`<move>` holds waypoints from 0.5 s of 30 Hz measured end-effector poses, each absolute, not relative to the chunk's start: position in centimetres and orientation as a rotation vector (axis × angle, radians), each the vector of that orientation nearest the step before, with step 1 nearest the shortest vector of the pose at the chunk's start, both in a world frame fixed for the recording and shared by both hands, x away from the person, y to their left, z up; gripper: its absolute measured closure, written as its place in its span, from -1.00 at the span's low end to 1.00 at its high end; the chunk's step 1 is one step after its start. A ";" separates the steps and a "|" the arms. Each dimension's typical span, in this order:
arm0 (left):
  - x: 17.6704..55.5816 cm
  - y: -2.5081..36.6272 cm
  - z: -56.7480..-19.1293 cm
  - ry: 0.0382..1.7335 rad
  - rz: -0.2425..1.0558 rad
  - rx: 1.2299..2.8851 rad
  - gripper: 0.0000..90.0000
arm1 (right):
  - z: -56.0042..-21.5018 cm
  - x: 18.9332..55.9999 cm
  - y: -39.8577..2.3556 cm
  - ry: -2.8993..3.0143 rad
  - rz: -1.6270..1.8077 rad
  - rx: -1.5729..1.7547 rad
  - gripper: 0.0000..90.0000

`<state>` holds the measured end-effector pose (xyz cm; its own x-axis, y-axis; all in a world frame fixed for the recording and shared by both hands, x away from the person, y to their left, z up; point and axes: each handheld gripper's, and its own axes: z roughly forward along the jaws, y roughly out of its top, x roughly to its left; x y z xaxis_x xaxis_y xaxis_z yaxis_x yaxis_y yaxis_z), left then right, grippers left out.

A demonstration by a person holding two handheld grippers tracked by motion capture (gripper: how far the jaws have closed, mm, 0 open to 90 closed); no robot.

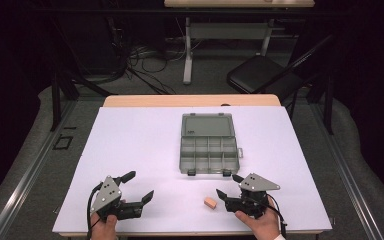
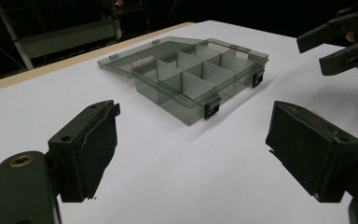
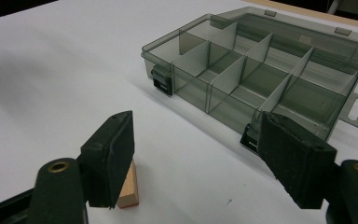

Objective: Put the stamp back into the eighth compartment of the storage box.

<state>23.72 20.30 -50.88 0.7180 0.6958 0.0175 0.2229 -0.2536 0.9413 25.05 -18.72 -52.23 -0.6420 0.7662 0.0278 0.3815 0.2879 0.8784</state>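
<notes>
Block (image 1: 210, 202): small wooden piece, flat on the table (image 1: 130, 145), just left of the right gripper (image 1: 227, 188), near its left jaw tip. Right gripper spread, empty. Left gripper (image 1: 139, 185) spread, empty, well apart. Open box (image 1: 209, 155) beyond.

The block (image 1: 210, 202) is small, pale wood with a reddish-orange face, lying flat on the white table near its front edge, just left of the right gripper (image 1: 226, 186). The box (image 1: 209, 145) is smoky clear plastic, open, its lid flat behind it, its divided compartments empty, two black latches in front.
</notes>
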 end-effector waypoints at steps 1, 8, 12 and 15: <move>23.7 20.3 -50.9 0.723 0.532 1.810 -0.64 | -52.3 25.1 -18.7 2.162 1.299 1.033 -0.40; 23.7 20.3 -50.9 0.720 0.530 1.814 -0.64 | -52.4 25.1 -18.7 2.176 1.287 1.027 -0.36; 23.7 20.2 -50.9 0.719 0.530 1.815 -0.64 | -52.4 25.1 -18.6 2.186 1.281 1.015 -0.33; 23.7 20.2 -50.9 0.719 0.529 1.816 -0.64 | -52.6 25.0 -18.3 2.205 1.276 1.000 -0.28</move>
<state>23.72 20.23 -50.91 0.7203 0.6934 0.0178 0.2232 -0.2561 0.9405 24.98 -18.26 -52.60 -0.6628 0.7487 0.0095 0.3815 0.3267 0.8647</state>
